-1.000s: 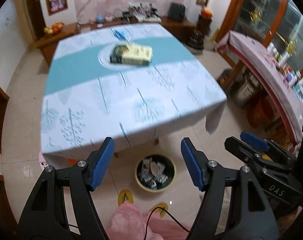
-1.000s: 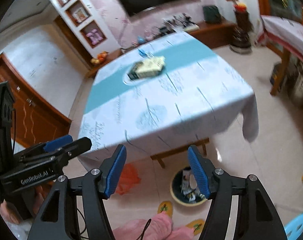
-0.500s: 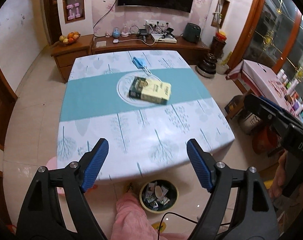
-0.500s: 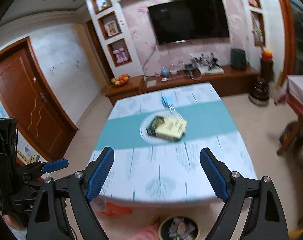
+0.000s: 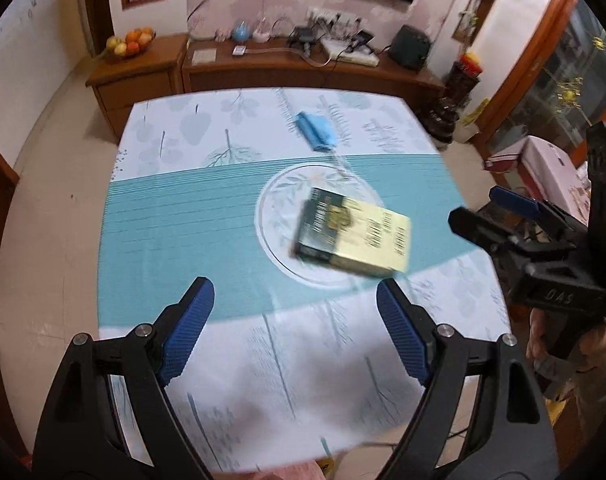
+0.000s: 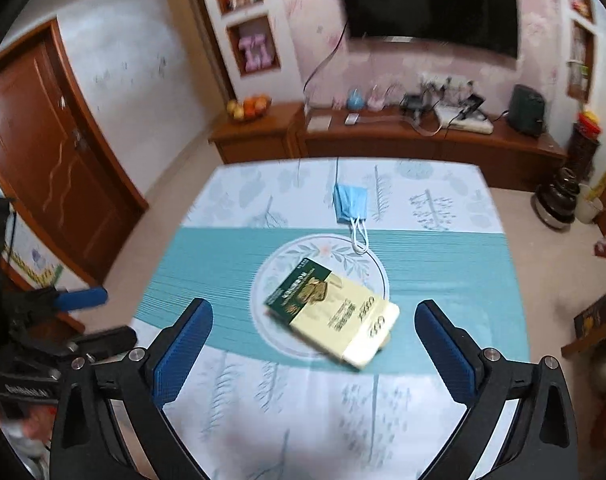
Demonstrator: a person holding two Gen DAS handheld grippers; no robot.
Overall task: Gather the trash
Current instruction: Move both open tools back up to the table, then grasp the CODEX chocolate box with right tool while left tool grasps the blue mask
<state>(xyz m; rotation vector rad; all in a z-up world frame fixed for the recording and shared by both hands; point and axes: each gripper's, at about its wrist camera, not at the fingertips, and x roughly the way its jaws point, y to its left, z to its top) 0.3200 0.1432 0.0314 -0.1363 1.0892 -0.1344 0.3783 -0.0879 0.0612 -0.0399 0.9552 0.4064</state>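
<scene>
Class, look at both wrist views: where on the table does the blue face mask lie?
The blue face mask lies on the tablecloth's far white band, just beyond the round centre motif holding the yellow-green box; its ear loops reach toward that motif.

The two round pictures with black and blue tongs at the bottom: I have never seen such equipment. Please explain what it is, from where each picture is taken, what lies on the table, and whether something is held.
There is no robot. A person carries a hand-held two-finger gripper in each hand, and each has a wide-angle camera looking forward along its fingers. One picture comes from the left gripper, the other from the right gripper; each also shows the other gripper at its edge. On the table, covered by a white and teal cloth, lie a yellow and green box and, beyond it, a folded blue face mask. Nothing is held: the left gripper's jaws stand open and empty, and the right's are opening, also empty.
</scene>
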